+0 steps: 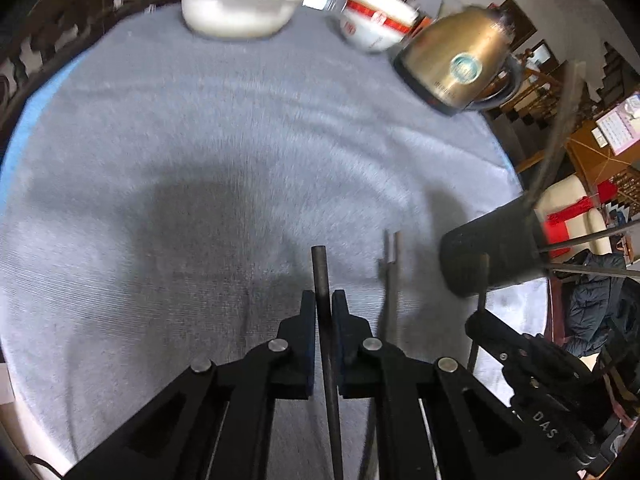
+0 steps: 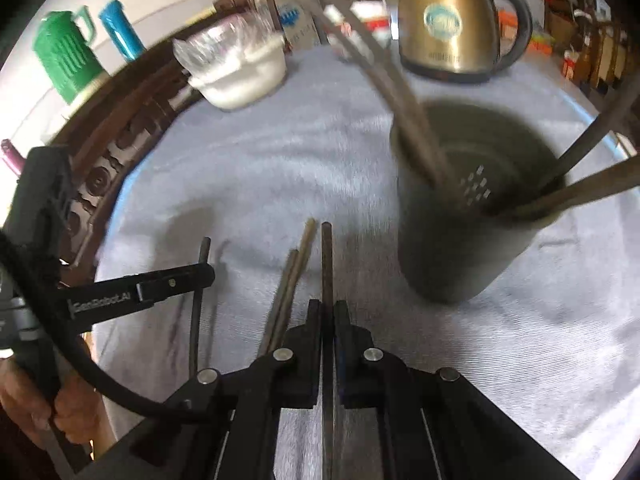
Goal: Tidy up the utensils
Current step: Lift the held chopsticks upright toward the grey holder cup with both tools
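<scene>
My left gripper [image 1: 323, 300] is shut on a dark chopstick [image 1: 320, 268] held above the grey cloth. My right gripper [image 2: 327, 310] is shut on another dark chopstick [image 2: 327, 256]. A dark cylindrical utensil holder [image 2: 456, 248] stands on the cloth to the right of the right gripper, with several chopsticks [image 2: 408, 120] leaning inside it. It also shows in the left wrist view [image 1: 488, 252] at the right. Two more chopsticks [image 2: 290, 280] lie on the cloth between the grippers. The left gripper also shows in the right wrist view [image 2: 204, 276], the right one in the left wrist view [image 1: 480, 318].
A gold electric kettle [image 2: 452, 20] stands at the back of the round table. A white bowl [image 2: 244, 76] with plastic wrap and a red-striped bowl [image 1: 376, 20] stand beside it. A dark carved wooden chair back [image 2: 120, 140] runs along the table's left edge.
</scene>
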`<state>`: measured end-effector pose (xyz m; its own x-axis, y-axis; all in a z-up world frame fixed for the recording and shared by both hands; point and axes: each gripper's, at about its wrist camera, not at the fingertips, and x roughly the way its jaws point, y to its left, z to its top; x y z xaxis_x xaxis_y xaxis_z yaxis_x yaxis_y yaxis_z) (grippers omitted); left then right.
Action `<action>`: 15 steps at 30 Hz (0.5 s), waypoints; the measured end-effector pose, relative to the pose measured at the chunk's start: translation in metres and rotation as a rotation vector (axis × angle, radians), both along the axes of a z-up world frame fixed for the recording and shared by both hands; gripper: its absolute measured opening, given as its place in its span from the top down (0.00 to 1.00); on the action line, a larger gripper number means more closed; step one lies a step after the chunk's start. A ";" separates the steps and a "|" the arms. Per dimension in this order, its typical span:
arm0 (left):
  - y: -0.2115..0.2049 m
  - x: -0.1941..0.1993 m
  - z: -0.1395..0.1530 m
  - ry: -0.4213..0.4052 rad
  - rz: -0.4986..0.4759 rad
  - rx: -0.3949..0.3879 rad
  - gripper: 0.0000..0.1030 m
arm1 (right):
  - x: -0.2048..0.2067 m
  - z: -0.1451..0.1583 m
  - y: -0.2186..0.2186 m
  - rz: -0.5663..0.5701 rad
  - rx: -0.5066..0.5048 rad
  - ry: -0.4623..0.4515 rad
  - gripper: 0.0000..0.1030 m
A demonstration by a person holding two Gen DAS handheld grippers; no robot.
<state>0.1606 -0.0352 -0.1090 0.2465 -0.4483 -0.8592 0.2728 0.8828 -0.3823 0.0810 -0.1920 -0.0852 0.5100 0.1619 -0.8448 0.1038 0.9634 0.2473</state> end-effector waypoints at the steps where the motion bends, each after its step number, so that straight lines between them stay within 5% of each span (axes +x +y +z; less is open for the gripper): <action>1: 0.002 -0.004 0.009 -0.025 0.001 -0.002 0.93 | -0.006 0.010 -0.001 0.001 0.005 -0.029 0.94; 15: 0.010 -0.068 0.131 -0.321 -0.026 -0.066 0.94 | -0.078 0.116 -0.006 -0.019 0.012 -0.361 0.94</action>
